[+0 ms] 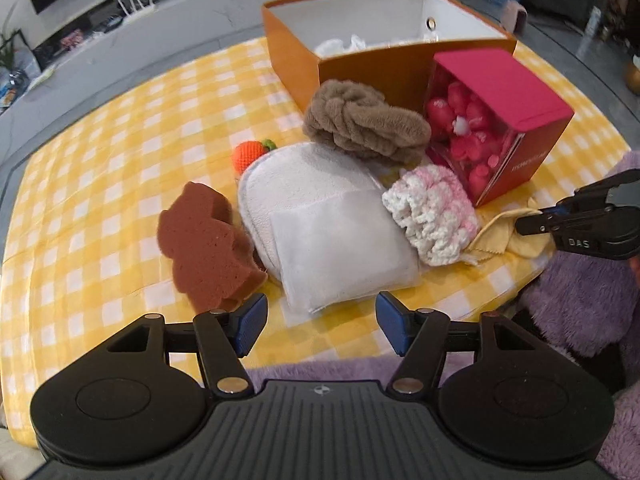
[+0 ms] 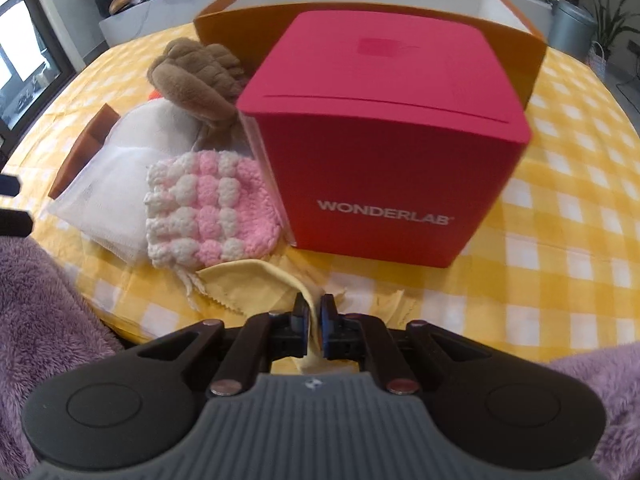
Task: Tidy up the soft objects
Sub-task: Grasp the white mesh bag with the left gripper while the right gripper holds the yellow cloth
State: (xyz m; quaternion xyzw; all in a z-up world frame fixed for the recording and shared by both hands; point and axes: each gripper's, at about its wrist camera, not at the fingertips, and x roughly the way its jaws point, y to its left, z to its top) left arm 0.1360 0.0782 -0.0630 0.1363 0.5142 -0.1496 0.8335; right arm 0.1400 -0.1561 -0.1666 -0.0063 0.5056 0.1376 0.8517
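Soft things lie on the yellow checked tablecloth: a brown sponge, a white folded cloth, a brown plush piece, a pink and white knitted piece, a small orange knitted toy and a thin yellow cloth. My left gripper is open and empty, just short of the white cloth. My right gripper is shut on a corner of the yellow cloth; it also shows in the left wrist view.
An open orange box stands at the back with something white inside. A red box marked WONDERLAB stands in front of it, with pink pieces behind its clear side. Purple fleece lies at the near table edge.
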